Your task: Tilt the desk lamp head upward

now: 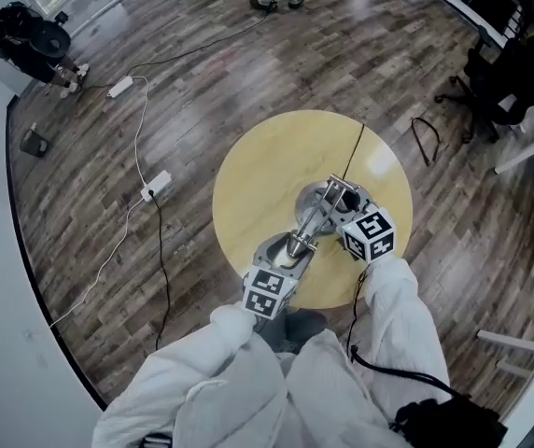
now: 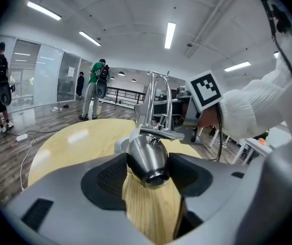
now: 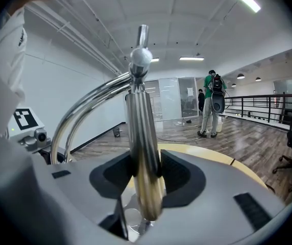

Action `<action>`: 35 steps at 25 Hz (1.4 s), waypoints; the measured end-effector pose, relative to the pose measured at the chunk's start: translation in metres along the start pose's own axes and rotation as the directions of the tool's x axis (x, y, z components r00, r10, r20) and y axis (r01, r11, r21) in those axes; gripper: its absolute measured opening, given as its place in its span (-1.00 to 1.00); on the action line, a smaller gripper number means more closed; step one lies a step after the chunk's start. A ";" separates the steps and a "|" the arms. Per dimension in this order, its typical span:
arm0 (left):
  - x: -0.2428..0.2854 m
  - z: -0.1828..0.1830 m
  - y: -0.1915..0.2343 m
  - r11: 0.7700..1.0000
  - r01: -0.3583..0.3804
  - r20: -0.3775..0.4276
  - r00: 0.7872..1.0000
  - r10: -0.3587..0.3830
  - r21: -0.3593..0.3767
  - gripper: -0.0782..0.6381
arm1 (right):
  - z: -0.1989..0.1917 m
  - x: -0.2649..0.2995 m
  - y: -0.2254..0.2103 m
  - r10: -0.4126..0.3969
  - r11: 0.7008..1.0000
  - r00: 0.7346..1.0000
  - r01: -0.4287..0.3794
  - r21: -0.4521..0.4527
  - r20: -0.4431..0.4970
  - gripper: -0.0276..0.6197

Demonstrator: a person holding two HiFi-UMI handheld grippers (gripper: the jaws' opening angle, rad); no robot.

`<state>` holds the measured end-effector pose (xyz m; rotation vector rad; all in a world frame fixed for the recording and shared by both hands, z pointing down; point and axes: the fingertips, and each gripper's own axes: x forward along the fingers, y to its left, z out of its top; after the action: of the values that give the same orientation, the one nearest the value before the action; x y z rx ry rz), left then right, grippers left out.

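A chrome desk lamp (image 1: 318, 215) stands on the round yellow table (image 1: 258, 175). Its round base lies near the table's middle, and its arm slopes toward me down to the cone-shaped head (image 1: 297, 245). In the left gripper view the steel lamp head (image 2: 147, 157) sits between the jaws, and my left gripper (image 2: 147, 168) (image 1: 288, 259) is shut on it with both pads against its sides. In the right gripper view the lamp's upright post (image 3: 143, 147) runs between the jaws of my right gripper (image 3: 145, 175) (image 1: 346, 215), which is shut on it. The curved arm tubes (image 3: 84, 111) arch off to the left.
The lamp's black cord (image 1: 356, 152) runs across the table to its far edge. On the floor to the left lie a white cable and a power strip (image 1: 155, 185). A black office chair (image 1: 496, 77) stands at the right. People stand far off at the room's edges.
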<state>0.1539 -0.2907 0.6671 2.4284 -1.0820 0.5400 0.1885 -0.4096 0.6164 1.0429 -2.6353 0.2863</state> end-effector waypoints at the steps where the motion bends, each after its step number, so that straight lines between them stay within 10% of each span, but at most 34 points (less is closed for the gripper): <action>1: -0.003 0.001 -0.001 1.000 0.000 -0.007 1.000 0.000 -0.004 -0.06 | 0.000 0.000 0.000 -0.004 1.000 1.000 0.004 -0.004 -0.003 -0.41; 19: -0.087 0.041 -0.020 0.994 -0.035 -0.153 0.988 0.019 -0.101 -0.06 | 0.002 -0.005 0.003 -0.008 1.000 1.000 0.007 -0.020 -0.029 -0.41; 35: -0.141 0.110 -0.012 0.990 -0.106 -0.053 0.993 0.101 -0.090 -0.07 | 0.003 -0.002 0.004 -0.028 0.999 0.999 0.028 -0.018 -0.021 -0.41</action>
<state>0.0952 -0.2568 0.5012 2.2778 -1.1913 0.5654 0.1870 -0.4059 0.6128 1.0645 -2.5972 0.2664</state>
